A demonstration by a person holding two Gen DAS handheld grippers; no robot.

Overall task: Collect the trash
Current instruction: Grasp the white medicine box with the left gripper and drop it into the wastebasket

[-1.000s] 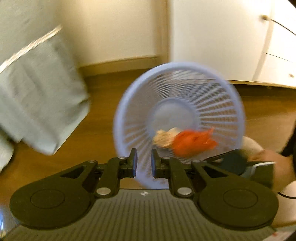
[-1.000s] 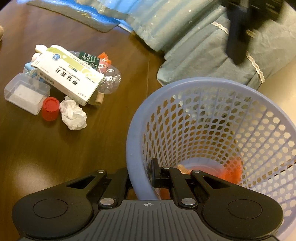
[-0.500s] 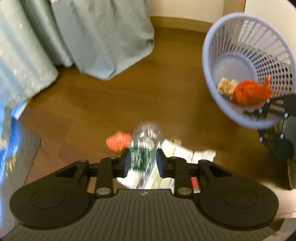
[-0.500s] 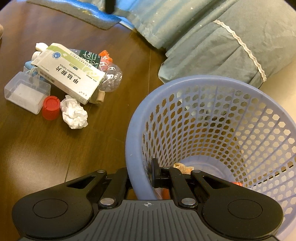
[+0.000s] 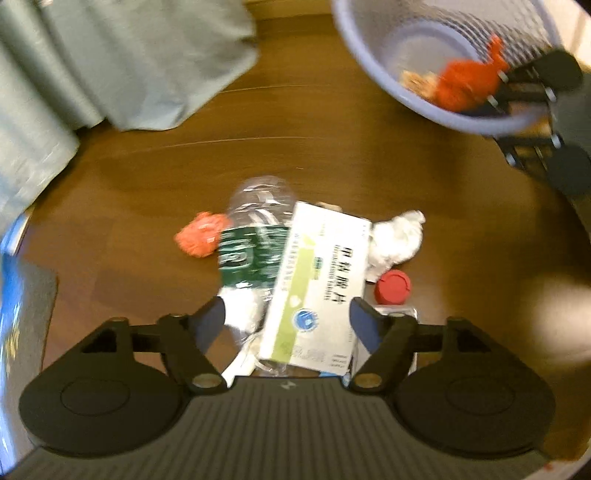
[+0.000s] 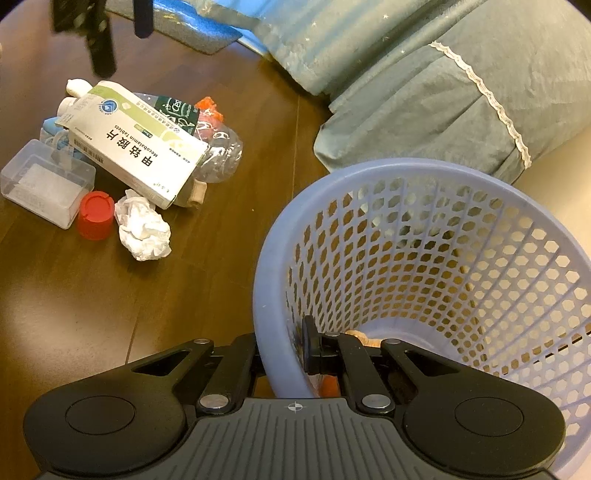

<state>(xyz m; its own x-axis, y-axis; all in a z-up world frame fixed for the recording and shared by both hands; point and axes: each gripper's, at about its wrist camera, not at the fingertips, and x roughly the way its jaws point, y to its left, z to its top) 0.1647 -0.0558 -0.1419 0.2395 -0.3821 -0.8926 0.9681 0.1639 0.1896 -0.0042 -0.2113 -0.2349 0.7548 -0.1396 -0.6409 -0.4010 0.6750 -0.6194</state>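
Observation:
A pile of trash lies on the brown wooden floor: a white and green tablet box [image 5: 317, 284] [image 6: 140, 147] resting on a crushed clear bottle [image 5: 255, 236] [image 6: 218, 155], an orange scrap [image 5: 199, 236], a white paper ball [image 5: 395, 240] [image 6: 144, 230], a red cap [image 5: 392, 287] [image 6: 95, 215] and a clear plastic case [image 6: 44, 188]. My left gripper [image 5: 286, 317] hangs open just above the box and bottle. My right gripper [image 6: 280, 350] is shut on the rim of the lavender mesh basket [image 6: 424, 280] [image 5: 454, 114], which holds an orange wad [image 5: 465, 81] and a beige scrap.
Grey-green curtain fabric [image 5: 122, 66] [image 6: 461, 85] pools on the floor behind the pile. A blue-edged dark mat [image 5: 14, 295] [image 6: 195, 26] lies at the left. Bare floor stretches between the pile and the basket.
My left gripper swung away from the basket, dropped toward the trash pile and opened wide over the box and bottle. The right gripper kept its hold on the basket rim.

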